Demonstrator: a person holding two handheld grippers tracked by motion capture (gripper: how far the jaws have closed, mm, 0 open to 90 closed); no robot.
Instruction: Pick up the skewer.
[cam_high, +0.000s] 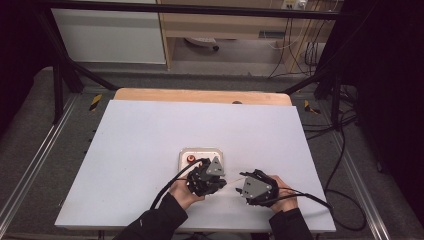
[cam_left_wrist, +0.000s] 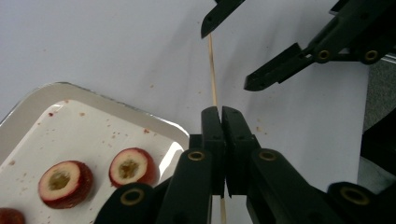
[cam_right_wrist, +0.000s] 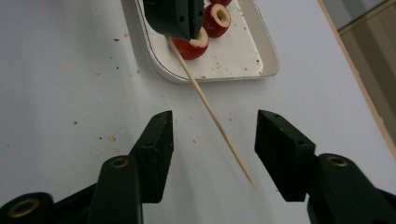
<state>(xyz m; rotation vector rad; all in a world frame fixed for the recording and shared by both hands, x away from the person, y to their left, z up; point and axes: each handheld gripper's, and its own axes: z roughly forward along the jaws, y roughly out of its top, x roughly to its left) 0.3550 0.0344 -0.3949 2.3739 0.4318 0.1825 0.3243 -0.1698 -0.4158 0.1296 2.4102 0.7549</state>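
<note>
The wooden skewer (cam_right_wrist: 210, 112) is running diagonally through the centre of the right gripper view, clamped in the left gripper (cam_left_wrist: 221, 116), whose jaws are pressing together on it. The right gripper (cam_right_wrist: 212, 135) is hovering with jaws apart around its free end. Hollowed red fruit pieces (cam_left_wrist: 65, 182) are lying on the white tray (cam_right_wrist: 261, 70) on the tabletop (cam_high: 150, 130).

The high view looked steeply down on the tray (cam_high: 201, 151) from afar; both gripper views sat close beside it, sharing its fruit slices (cam_left_wrist: 132, 166).
</note>
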